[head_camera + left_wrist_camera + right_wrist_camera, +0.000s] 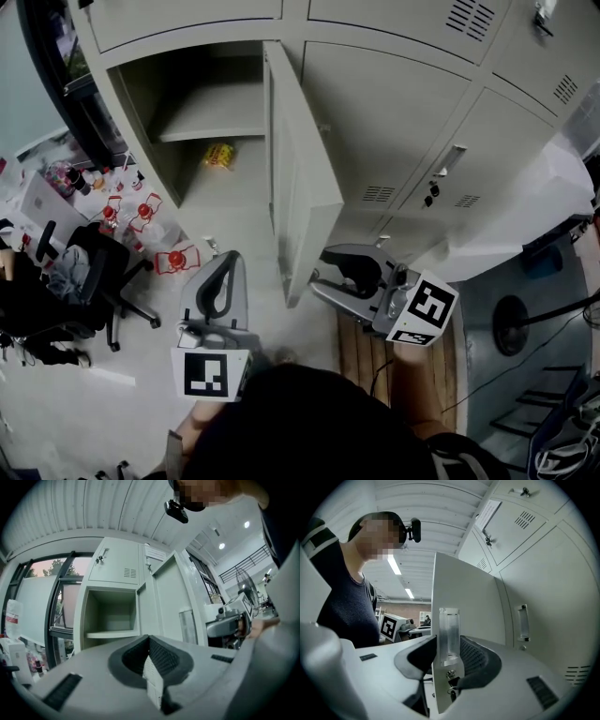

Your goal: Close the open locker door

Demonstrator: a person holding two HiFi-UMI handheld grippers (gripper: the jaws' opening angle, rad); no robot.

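While the tall pale-grey metal locker door (302, 178) stands open and edge-on, its free upright edge sits between the wide-spread jaws of the right claw (322, 270), unpressed. Its open compartment (187, 103) lies to the left, and the left claw (223, 281), closed and empty, hangs farther off.

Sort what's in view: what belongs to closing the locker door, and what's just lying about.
Belongs to the job:
- open locker door
- open compartment that it shuts
- right tool, jaws apart, astride the door's edge

Just lying about:
- yellow packet inside the compartment
- red-capped bottles on the floor
- office chair
- left tool, shut and empty
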